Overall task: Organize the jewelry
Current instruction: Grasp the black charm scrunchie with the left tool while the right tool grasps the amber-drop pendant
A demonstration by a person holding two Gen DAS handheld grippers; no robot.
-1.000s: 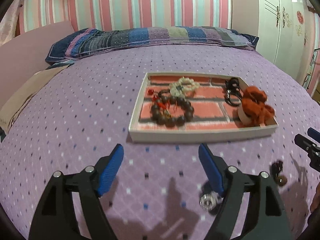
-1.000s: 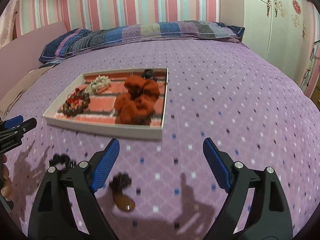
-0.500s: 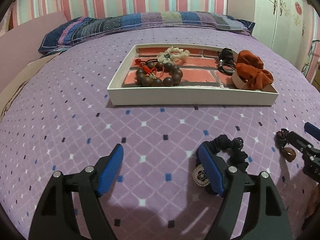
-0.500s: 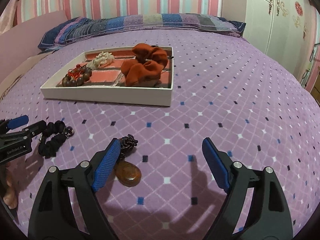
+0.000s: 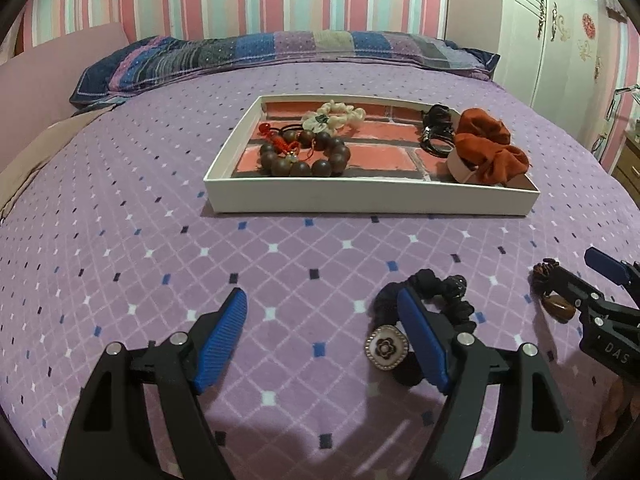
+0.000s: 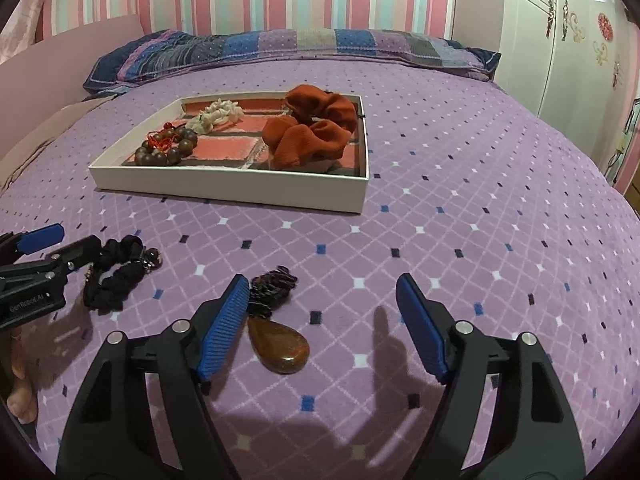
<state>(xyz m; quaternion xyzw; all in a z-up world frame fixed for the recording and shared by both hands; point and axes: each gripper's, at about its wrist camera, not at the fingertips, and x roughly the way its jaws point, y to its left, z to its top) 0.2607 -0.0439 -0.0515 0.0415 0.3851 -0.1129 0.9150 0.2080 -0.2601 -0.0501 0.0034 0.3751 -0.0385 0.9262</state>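
Beside right gripper [image 6: 320, 320], nearer now: pendant [image 6: 282, 346].

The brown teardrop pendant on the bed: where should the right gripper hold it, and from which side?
Probably the brown teardrop pendant itself, across its wide rounded body, coming from above. It lies flat on the bedspread, with its dark cord bunched at the narrow end. The right gripper has just been closing but is open, the pendant beside its left finger.
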